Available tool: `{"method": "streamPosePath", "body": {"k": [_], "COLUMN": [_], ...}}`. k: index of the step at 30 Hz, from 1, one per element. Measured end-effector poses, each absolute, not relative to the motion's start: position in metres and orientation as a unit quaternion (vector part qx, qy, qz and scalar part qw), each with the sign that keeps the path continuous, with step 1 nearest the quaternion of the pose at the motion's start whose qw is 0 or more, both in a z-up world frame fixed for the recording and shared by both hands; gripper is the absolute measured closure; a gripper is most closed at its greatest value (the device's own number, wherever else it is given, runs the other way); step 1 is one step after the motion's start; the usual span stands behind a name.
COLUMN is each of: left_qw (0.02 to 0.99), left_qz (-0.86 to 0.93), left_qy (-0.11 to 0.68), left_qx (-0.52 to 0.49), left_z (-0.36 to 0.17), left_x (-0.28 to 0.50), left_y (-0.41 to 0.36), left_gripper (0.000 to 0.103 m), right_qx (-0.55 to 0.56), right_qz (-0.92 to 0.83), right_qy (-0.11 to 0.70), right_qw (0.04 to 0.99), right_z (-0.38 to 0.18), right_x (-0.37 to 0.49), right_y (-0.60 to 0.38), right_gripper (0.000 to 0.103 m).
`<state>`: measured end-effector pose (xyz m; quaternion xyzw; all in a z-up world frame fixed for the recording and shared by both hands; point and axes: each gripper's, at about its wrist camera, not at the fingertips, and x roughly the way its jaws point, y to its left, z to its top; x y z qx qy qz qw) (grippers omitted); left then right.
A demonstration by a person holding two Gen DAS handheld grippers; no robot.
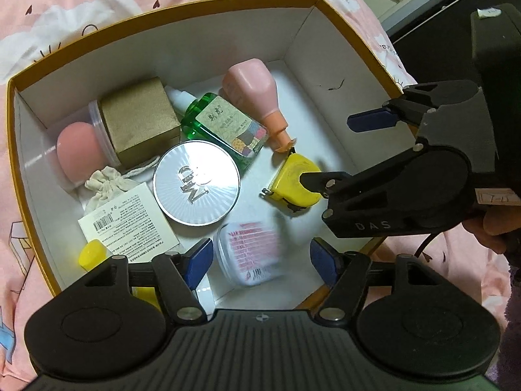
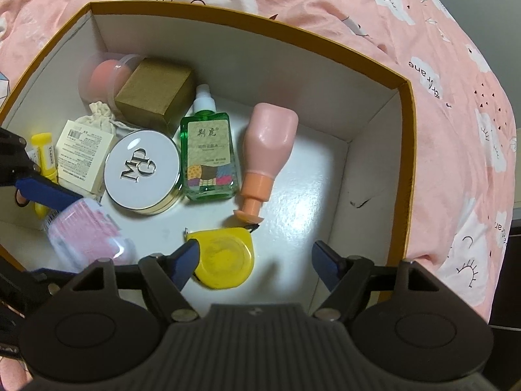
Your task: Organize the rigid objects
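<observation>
A gold-rimmed box (image 1: pixel 228 42) (image 2: pixel 260 52) with white walls sits on a pink bedspread. My left gripper (image 1: pixel 260 260) hangs open over its near side. A white tub with a pink label (image 1: pixel 250 254) (image 2: pixel 84 238), blurred, lies below between the fingers, and neither pad presses it. My right gripper (image 2: pixel 255 257) (image 1: pixel 338 150) is open above a yellow tape measure (image 2: pixel 224 257) (image 1: pixel 293 182) that rests on the box floor. Its left finger overlaps the tape's edge in the right wrist view; the right finger stands well clear.
On the box floor lie a pink bottle (image 2: pixel 270 140), a green bottle (image 2: pixel 206 153), a round silver compact (image 2: pixel 143 172), a gold carton (image 2: pixel 156 91), a pink sponge in a clear case (image 2: pixel 101 71), a cloth pouch (image 2: pixel 101 117), a printed card (image 2: pixel 81 153) and a yellow tube (image 2: pixel 44 153).
</observation>
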<state>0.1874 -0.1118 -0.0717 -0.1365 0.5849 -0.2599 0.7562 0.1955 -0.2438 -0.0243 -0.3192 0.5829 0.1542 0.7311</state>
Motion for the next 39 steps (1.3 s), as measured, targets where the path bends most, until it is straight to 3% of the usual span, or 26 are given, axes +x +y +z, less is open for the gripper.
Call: {"method": "streamPosePath", "body": {"k": [10,19,34,39], "left_qw": [0.768,0.823,0.962,0.979], "left_qz": [-0.257,-0.233,-0.142,-0.096], "left_qy": [0.570,0.500,0.230,0.181], "left_qx": [-0.139,-0.138,-0.040,-0.004], "left_z": [-0.060,-0.010,0.078,0.078], "left_x": [0.182,0.156,0.068,0.048], "left_y": [-0.106,-0.088,-0.062,-0.054], "left_gripper": [0.023,0.026,0.028,0.018], "right_qx": [-0.319,-0.329,-0.300,-0.280], "right_qz": [0.156,0.153,0.155,0.165], "right_qy": [0.583,0.550,0.393,0.343], "right_qw": [0.731,0.752,0.855,0.881], "right_z": [-0.022,0.016,0.095,0.097], "right_x": [0.195,0.184,0.111,0.075], "right_y": [-0.245,-0.237,-0.209,-0.197], "right_gripper": [0.026,0.023,0.017,0.009]}}
